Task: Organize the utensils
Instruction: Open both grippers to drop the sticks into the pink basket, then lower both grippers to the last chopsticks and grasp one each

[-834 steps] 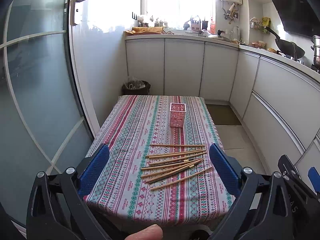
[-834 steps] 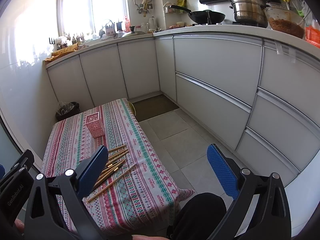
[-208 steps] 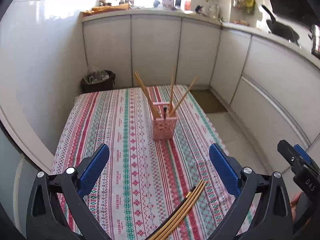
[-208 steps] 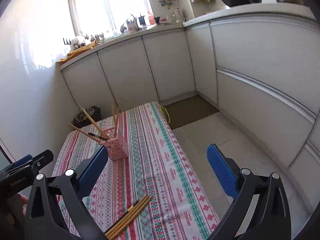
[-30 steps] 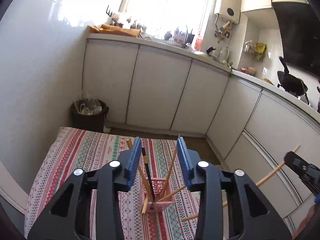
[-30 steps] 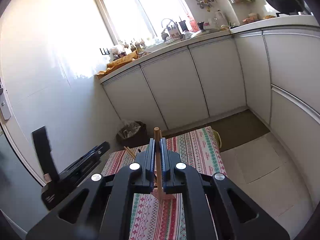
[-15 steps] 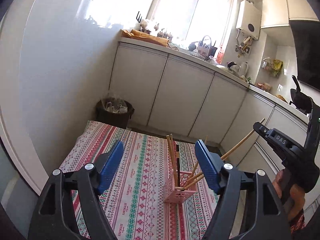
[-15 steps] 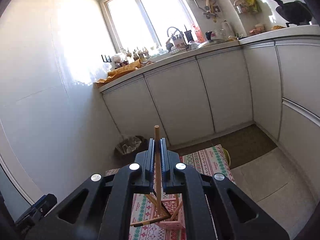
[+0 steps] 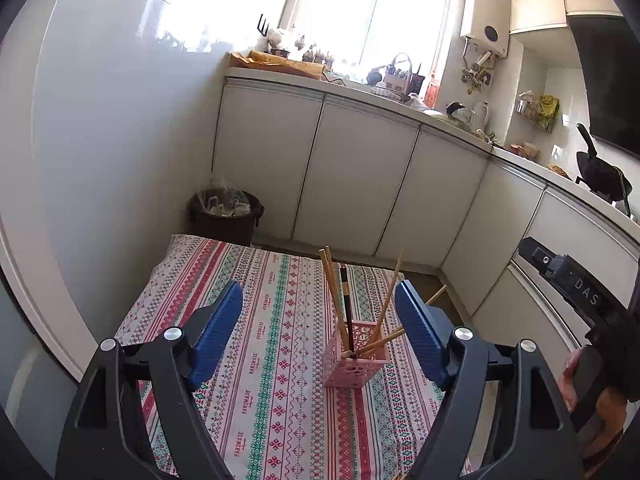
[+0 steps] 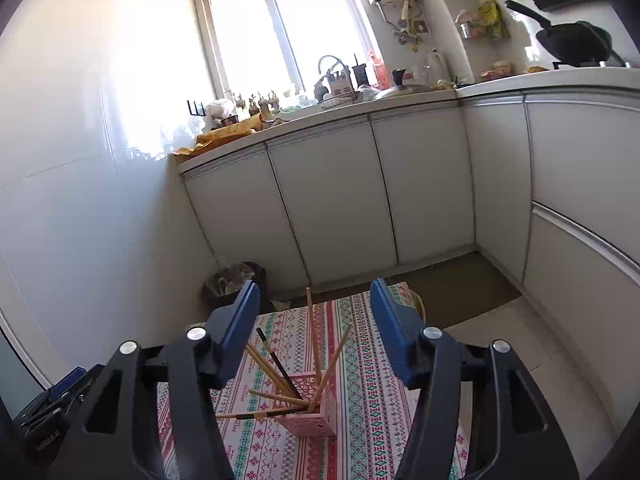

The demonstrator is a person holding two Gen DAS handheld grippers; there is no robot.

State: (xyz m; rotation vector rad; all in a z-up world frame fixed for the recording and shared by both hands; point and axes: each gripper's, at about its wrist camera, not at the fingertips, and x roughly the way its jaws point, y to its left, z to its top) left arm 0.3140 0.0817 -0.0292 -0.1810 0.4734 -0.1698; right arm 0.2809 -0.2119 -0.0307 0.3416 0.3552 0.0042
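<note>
My right gripper [image 10: 314, 330] stands with its blue pads well apart and nothing between them; its jaws have just been opening, and the chopstick they were letting go now stands upright in the pink holder [image 10: 310, 416] below. I judge I opened there so the stick would drop straight into the basket instead of tipping over its rim. My left gripper [image 9: 318, 334] is also open wide and empty, its jaws having just been opening too, and it hangs above the table, aimed down at the same holder [image 9: 354, 354].

The chopsticks [image 9: 340, 300] fan out of the holder in all directions: a few lean upright, a dark one [image 9: 347, 312] stands among them, and two or three lie nearly level, poking out through the lattice toward the right gripper's side. They splay because the basket is short against their length, so each one rests on the rim where it fell.

The holder sits on the striped tablecloth [image 9: 256, 320], out toward the far middle of the table. One tip shows at the bottom edge of the left view, so a stick may still be lying there; I cannot tell for sure.

The cloth repeats the word "HANDMADE" along its bands. The right gripper's body [image 9: 576, 288], seen from the left camera, reads "DAS". A label on the left gripper's body in the right view is too small to read.
</note>
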